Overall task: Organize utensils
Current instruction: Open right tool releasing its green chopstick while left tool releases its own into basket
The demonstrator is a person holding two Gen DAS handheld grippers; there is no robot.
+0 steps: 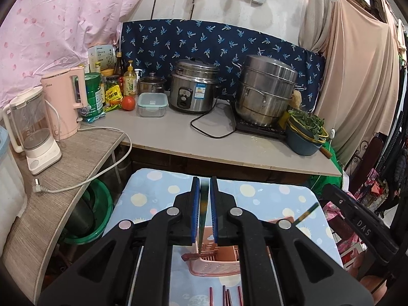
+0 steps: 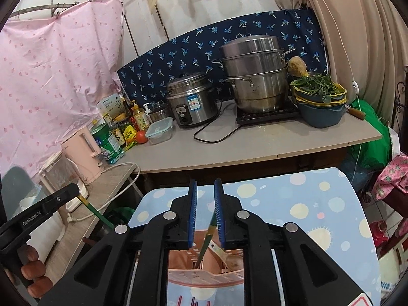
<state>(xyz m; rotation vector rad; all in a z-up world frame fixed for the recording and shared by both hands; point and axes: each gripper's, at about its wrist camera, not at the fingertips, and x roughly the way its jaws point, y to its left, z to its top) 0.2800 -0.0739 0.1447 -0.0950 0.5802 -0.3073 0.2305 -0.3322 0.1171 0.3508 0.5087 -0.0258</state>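
Jaws of left gripper [image 1: 204, 210] pinching green-handled utensil [image 1: 204, 204], its lower end pointing down into pink utensil basket [image 1: 216, 265]. Right gripper [image 2: 205, 214] jaws spread slightly; second green-handled utensil [image 2: 207, 237] leans between pads, contact unclear. Its tip sits inside same basket beside pale wooden spatula [image 2: 221, 252]. Basket stands on table with blue polka-dot cloth [image 2: 306, 204]. Dark red chopsticks [image 1: 225, 295] lie on cloth nearer camera than basket.
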